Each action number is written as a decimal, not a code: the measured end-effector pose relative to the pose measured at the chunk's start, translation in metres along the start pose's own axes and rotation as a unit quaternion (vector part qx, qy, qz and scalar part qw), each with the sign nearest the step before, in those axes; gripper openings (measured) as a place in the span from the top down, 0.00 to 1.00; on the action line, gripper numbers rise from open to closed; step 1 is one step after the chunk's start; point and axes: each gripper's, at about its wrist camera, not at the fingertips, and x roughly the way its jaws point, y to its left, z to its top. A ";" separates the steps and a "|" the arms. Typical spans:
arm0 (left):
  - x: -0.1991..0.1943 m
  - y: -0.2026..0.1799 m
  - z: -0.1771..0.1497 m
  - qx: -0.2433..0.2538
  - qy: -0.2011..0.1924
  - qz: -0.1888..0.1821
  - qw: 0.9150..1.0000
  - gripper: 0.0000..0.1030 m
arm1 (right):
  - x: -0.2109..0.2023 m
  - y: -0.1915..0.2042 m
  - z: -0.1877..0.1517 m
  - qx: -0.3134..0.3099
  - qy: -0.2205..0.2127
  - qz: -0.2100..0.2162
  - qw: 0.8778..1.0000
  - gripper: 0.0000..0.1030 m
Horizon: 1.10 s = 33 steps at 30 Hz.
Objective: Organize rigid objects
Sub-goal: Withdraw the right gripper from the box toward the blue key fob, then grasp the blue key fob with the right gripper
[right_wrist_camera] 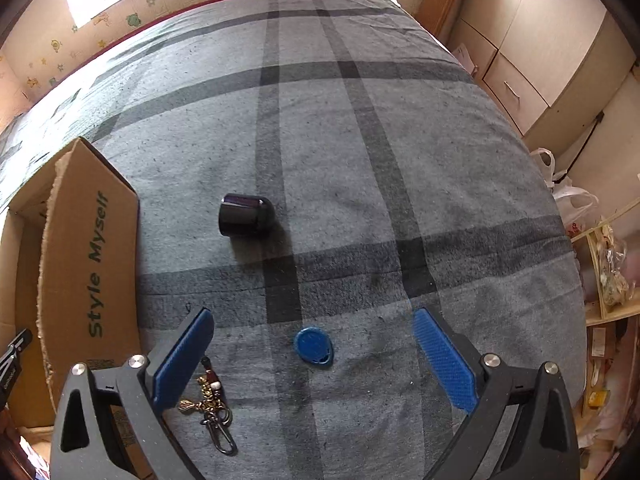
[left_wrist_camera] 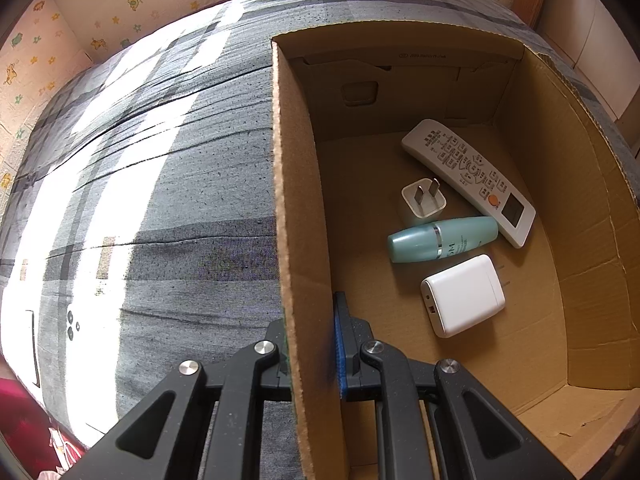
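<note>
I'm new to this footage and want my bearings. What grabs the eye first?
The cardboard box, its left wall clamped in the left gripper, already holds a white remote, teal bottle, charger plug and power bank. On the plaid bedspread, a blue tag lies between the right gripper's open jaws.

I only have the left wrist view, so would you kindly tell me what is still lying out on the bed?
Observer: A blue tag lies between the open fingers of the right gripper.
Operator: Thank you. Is anything else left?
Observer: A black cap lies on its side farther away, beside the cardboard box.
Operator: And is that all?
Observer: No, a keychain clip lies by the right gripper's left finger.
</note>
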 end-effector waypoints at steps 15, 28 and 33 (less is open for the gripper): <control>0.000 -0.004 -0.001 0.003 0.000 0.006 1.000 0.87 | 0.068 -0.016 -0.021 0.027 0.050 0.007 0.998 0.01; 0.001 -0.004 -0.001 0.001 0.000 0.006 1.000 0.87 | 0.088 -0.007 -0.028 0.017 0.055 -0.001 0.998 0.08; 0.001 -0.003 -0.002 -0.002 0.001 0.004 1.000 0.87 | 0.074 -0.005 -0.031 0.004 0.043 0.001 0.999 0.55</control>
